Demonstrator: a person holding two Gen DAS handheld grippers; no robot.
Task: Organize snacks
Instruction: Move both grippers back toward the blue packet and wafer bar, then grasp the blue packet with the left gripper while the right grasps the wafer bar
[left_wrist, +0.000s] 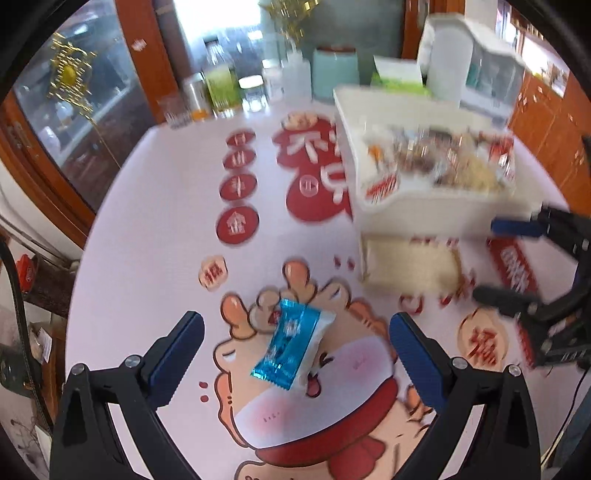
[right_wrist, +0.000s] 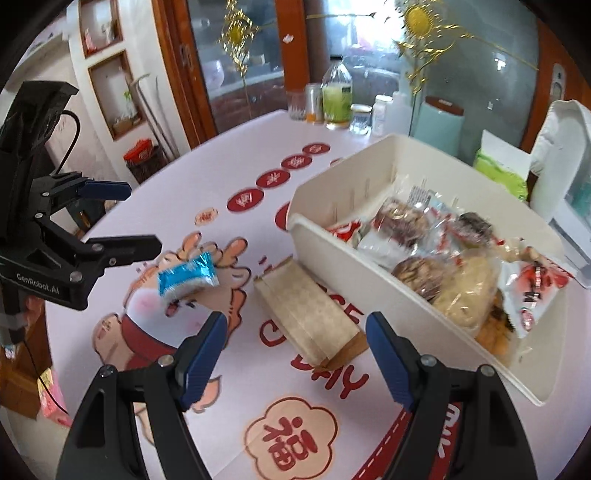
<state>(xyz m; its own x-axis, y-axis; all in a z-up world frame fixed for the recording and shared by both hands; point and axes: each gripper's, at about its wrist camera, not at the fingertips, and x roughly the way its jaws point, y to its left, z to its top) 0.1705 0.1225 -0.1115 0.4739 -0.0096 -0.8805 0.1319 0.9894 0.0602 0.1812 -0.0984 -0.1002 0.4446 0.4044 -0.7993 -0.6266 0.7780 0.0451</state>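
Note:
A blue-and-white wrapped snack (left_wrist: 291, 345) lies on the printed tablecloth between the fingers of my open left gripper (left_wrist: 295, 354); it also shows in the right wrist view (right_wrist: 188, 278). A beige wrapped snack (right_wrist: 308, 317) lies beside the white bin (right_wrist: 354, 273), which holds several snack packets. My right gripper (right_wrist: 295, 354) is open and empty just in front of the beige snack. In the left wrist view the beige snack (left_wrist: 410, 267) lies below the bin (left_wrist: 424, 214), and the right gripper (left_wrist: 513, 266) is at the right edge. The left gripper (right_wrist: 125, 218) shows at the left of the right wrist view.
Bottles, jars and a teal canister (right_wrist: 439, 127) stand at the table's far edge. A white appliance (right_wrist: 565, 177) and a green packet (right_wrist: 498, 171) sit behind the bin. A glass cabinet stands beyond the table.

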